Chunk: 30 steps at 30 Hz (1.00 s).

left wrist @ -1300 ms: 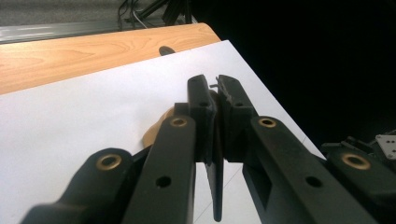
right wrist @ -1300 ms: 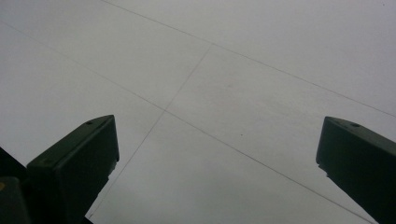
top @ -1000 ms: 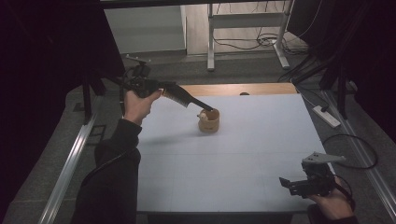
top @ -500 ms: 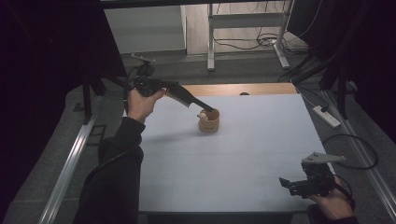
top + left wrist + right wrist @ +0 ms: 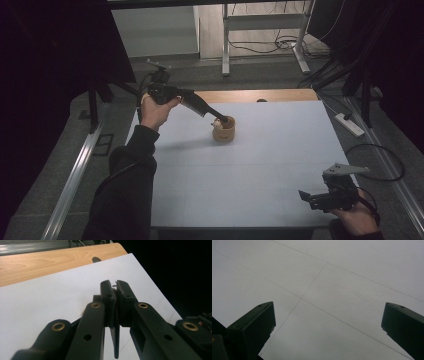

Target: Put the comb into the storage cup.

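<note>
Left hand-held gripper (image 5: 222,120), jaws closed, has its tips at the rim of a small wooden cup (image 5: 223,130) upper centre on the tabletop (image 5: 260,165); whether they pinch something small is unclear. Right hand-held gripper (image 5: 306,196) waits wide open, empty, lower right. Next likely a careful lift.

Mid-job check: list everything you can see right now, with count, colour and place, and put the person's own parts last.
Wooden cup: one, tan, far middle of the mat, something pale at its rim.
Mat: one, pale grey-white, covers the table.
Wooden strip: one, light brown, along the mat's far edge.
Power strip: one, white, on the floor at the right.
Metal stand: one, grey, on the floor behind the table.
Left tongs: one, black, shut, tips at the cup's mouth.
Right tongs: one, black, jaws wide apart, low over the mat's near right corner.
</note>
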{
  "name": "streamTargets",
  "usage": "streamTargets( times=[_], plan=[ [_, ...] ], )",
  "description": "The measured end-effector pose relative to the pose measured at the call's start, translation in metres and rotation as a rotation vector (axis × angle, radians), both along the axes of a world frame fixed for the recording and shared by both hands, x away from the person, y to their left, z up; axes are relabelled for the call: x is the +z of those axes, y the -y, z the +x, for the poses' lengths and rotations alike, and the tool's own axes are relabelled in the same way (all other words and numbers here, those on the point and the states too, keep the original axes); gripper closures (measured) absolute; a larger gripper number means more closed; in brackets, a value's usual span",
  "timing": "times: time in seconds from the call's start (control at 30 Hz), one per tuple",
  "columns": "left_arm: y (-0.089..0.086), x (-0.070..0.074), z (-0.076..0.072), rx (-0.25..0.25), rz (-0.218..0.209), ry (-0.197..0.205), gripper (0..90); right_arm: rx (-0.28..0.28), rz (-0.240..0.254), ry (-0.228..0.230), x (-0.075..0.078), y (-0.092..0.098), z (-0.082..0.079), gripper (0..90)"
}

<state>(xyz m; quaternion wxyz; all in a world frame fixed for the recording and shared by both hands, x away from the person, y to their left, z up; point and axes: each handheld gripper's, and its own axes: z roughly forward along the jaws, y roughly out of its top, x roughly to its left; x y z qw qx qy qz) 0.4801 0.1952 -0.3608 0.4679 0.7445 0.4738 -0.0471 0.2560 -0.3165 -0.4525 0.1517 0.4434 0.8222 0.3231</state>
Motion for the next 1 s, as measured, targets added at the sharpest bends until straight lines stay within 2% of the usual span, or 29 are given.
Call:
streamTargets(
  times=[1.0],
  plan=[
    [0.014,-0.017,0.011,-0.012,0.023,-0.033,83.9,0.012,-0.008,-0.007,0.000,-0.001,0.000,0.0]
  ],
)
